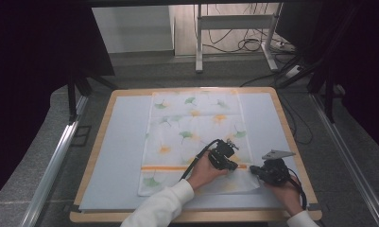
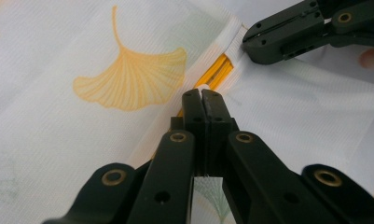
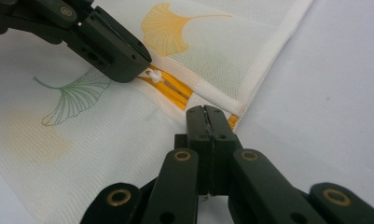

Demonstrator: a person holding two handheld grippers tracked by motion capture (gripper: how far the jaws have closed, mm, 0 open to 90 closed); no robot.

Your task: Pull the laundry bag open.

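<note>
Pillowcase (image 1: pixel 192 137) zipper (image 3: pixel 168 86), both tongs closed beside

Dim, dark-edged high view; both gripper views evenly lit, with soft, blurred foreground fingers (image 2: pixel 208 140).

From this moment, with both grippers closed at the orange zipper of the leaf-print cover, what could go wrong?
1. The left gripper is shut at the white zipper pull; a sideways tug could make it slip off the small tab.
2. The right gripper pinches the cover near its edge; a weak pinch may let the thin fabric bunch along the orange zipper.
3. The two grippers are close, so they might collide.
</note>
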